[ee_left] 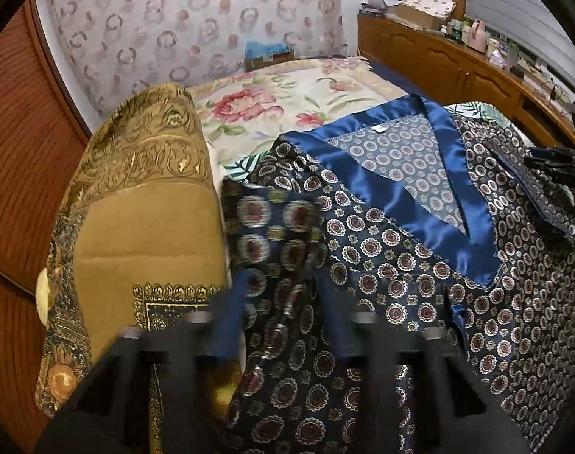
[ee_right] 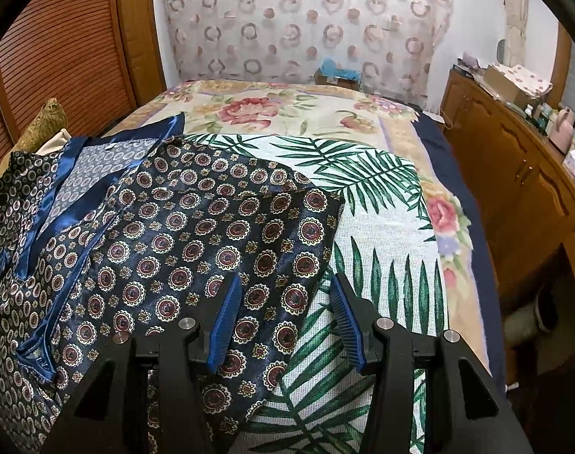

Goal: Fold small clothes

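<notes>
My right gripper stands wide open, its blue pads straddling the sleeve edge of the navy medallion-print shirt spread on the palm-leaf cloth. My left gripper pinches a raised fold of that shirt.

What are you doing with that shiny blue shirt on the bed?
Someone is folding it, with a gripper in each hand. The shirt lies spread on a leaf-print cloth on the bed. The left gripper has a sleeve bunched between its jaws, blurred as if moving. The right gripper hangs open over the other sleeve's edge.
</notes>
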### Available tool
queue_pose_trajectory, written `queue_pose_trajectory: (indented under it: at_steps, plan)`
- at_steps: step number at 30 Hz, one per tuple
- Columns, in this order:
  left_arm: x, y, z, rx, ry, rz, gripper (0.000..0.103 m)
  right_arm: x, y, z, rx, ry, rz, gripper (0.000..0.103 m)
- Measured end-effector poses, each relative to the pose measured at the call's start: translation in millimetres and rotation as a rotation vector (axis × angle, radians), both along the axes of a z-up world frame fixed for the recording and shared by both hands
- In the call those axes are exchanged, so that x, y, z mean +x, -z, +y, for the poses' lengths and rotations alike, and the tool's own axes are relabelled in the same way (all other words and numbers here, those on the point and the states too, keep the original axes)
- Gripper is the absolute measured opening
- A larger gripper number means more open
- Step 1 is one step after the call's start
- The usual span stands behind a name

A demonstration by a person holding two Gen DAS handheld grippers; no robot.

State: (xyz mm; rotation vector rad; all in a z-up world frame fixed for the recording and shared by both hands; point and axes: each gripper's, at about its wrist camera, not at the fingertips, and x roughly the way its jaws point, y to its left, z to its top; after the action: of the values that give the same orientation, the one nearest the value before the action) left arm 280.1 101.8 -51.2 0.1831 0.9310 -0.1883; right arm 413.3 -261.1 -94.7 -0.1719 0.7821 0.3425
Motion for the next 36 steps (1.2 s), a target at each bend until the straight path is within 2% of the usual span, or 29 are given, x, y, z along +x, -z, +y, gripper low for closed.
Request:
queue_pose_trajectory:
  at_steps: [1,2,5,10,13,14,16,19,22,26,29,32,36]
  plan:
    - [-2,-2,2,-0.013,0.0,-0.001,0.01,0,0,0,-0.001,-0.002,0.0,0.051]
    - [-4,-5,3,-0.015,0.003,-0.006,0.007,0,0,1,-0.01,-0.013,0.0,0.051]
    - [-12,-19,6,-0.02,0.0,-0.043,0.005,8,-3,0,-0.008,-0.035,0.035,0.051]
    - [-24,-56,27,-0.049,-0.061,-0.152,0.004,27,-6,0,-0.004,-0.039,0.067,0.051]
    - [-23,-65,36,-0.053,-0.09,-0.175,0.003,31,-7,3,-0.02,-0.048,0.061,0.022]
    - [-23,-67,39,-0.059,-0.095,-0.179,0.003,31,-8,5,-0.015,-0.065,0.063,0.004]
    - [-23,-73,42,-0.063,-0.107,-0.202,0.003,31,-9,10,-0.022,-0.084,0.064,0.002]
    - [-22,-84,45,-0.065,-0.132,-0.241,0.003,26,-25,16,-0.052,-0.053,-0.032,0.001]
    - [-16,-101,50,-0.095,-0.161,-0.276,0.002,24,-65,14,-0.049,0.0,-0.147,0.001]
    - [-19,-126,52,-0.121,-0.175,-0.338,0.002,25,-109,7,-0.09,0.032,-0.207,0.001]
    - [-25,-139,54,-0.111,-0.186,-0.384,0.002,16,-135,-5,-0.105,0.059,-0.253,0.001]
    - [-22,-137,57,-0.107,-0.203,-0.388,0.002,13,-145,-14,-0.12,0.084,-0.264,0.001]
    - [-23,-127,57,-0.129,-0.192,-0.383,0.002,12,-139,-5,-0.135,0.097,-0.255,0.001]
